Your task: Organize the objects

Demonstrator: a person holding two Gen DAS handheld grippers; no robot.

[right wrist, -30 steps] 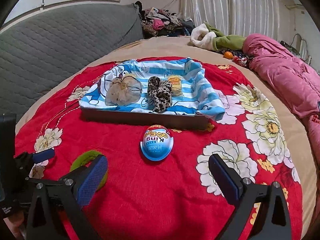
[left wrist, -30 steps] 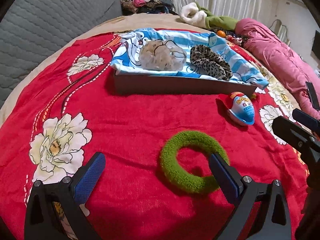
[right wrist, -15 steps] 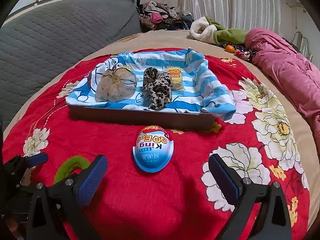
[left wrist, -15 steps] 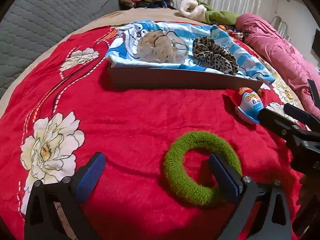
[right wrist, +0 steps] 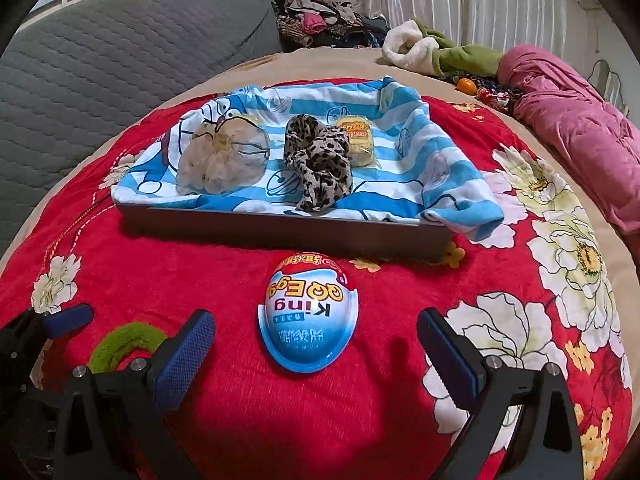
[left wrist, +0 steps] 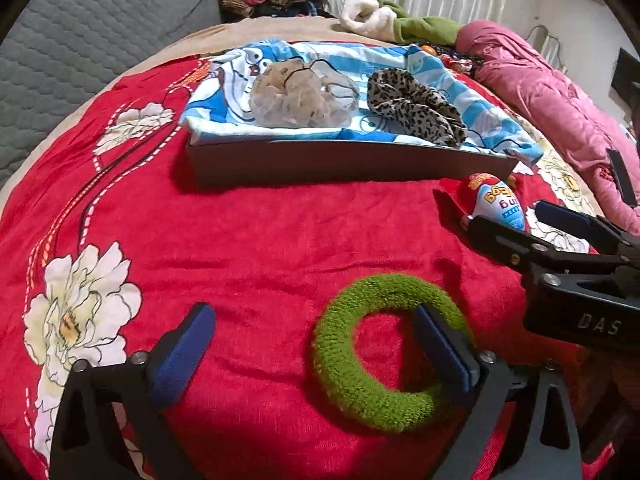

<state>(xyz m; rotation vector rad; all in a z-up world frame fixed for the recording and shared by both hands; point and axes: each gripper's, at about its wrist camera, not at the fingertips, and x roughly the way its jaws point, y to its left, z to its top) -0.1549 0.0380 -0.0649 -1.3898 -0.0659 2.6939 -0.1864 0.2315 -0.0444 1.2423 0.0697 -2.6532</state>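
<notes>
egg pack (right wrist: 309, 317) | label "King", "QQEgg" | right claw (right wrist: 316, 344) open

bed (right wrist: 280, 420) with a red flowery blanket, grey quilted headboard (right wrist: 120, 48), pale striped curtains (right wrist: 472, 4) behind, pink duvet (right wrist: 568, 120) bunched up

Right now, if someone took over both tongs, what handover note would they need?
Left tongs: closing, nothing gripped; right finger sits inside the green ring.
Right tongs: open, empty, straddling the egg toy on the red blanket.
Done: mesh pouch, leopard scrunchie and yellow packet lie in the towel-lined tray.
Left: ring and egg toy into the tray.
</notes>
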